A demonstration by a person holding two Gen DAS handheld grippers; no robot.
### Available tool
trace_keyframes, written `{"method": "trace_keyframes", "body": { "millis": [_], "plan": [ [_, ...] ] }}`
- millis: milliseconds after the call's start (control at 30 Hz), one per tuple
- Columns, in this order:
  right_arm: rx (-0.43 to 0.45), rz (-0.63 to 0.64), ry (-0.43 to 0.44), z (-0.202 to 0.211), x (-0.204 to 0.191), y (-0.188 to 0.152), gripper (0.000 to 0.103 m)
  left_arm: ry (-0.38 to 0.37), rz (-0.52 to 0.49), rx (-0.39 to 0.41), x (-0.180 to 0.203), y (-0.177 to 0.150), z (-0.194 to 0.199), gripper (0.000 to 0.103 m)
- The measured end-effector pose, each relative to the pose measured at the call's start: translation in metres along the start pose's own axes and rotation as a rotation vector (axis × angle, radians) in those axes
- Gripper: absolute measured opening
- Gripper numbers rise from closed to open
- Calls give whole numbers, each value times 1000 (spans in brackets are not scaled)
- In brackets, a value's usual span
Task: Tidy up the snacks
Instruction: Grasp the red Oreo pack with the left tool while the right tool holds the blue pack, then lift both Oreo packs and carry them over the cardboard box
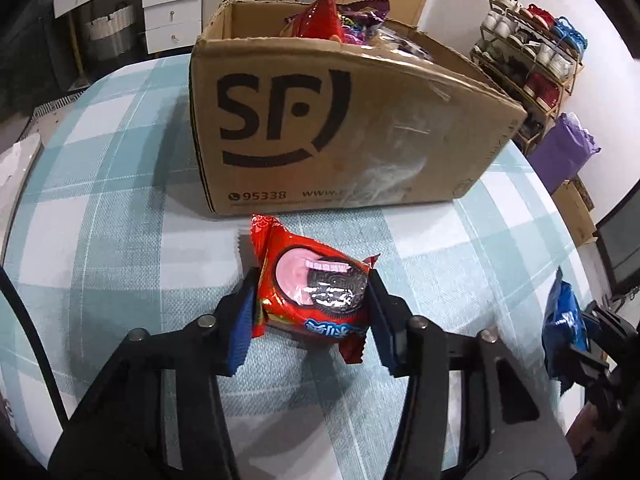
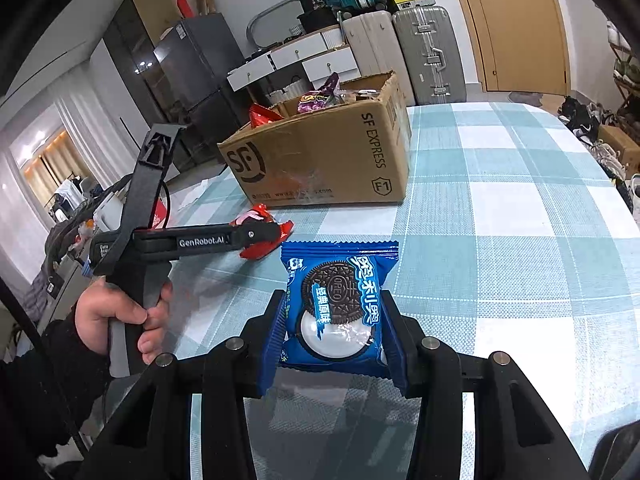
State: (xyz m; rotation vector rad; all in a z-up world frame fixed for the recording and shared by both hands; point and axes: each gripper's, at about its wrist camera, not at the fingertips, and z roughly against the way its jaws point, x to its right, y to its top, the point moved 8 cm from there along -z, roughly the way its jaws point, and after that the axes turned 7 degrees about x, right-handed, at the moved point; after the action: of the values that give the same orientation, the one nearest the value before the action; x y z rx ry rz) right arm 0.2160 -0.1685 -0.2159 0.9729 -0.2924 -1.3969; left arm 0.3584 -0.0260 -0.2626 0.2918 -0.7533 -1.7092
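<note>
Around your snack work
Ahead of your hand-held gripper: shoe rack (image 1: pixel 532 60) right, suitcases (image 2: pixel 428 52) beyond the desk (image 2: pixel 500 208), fridge (image 2: pixel 196 60) left.

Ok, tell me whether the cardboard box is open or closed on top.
Open. The cardboard box has no flap over its top, and snack packets stick up above its rim in both views.

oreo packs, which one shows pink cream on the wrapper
The red pack, between the left gripper's blue pads, just before the cardboard box. Its printed cookie has pink cream; the blue pack in the right gripper shows white cream.
</note>
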Motion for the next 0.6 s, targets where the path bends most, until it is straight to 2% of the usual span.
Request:
{"method": "trace_keyframes", "body": {
  "millis": [333, 500, 600],
  "plan": [
    [10, 8, 1, 6, -5, -1, 45, 18, -26, 47, -3, -2, 38, 45],
    [15, 7, 5, 9, -9, -1, 45, 19, -13, 69, -2, -15, 62, 45],
    [17, 14, 3, 12, -10, -1, 45, 20, -27, 55, 7, -24, 66, 45]
  ]
}}
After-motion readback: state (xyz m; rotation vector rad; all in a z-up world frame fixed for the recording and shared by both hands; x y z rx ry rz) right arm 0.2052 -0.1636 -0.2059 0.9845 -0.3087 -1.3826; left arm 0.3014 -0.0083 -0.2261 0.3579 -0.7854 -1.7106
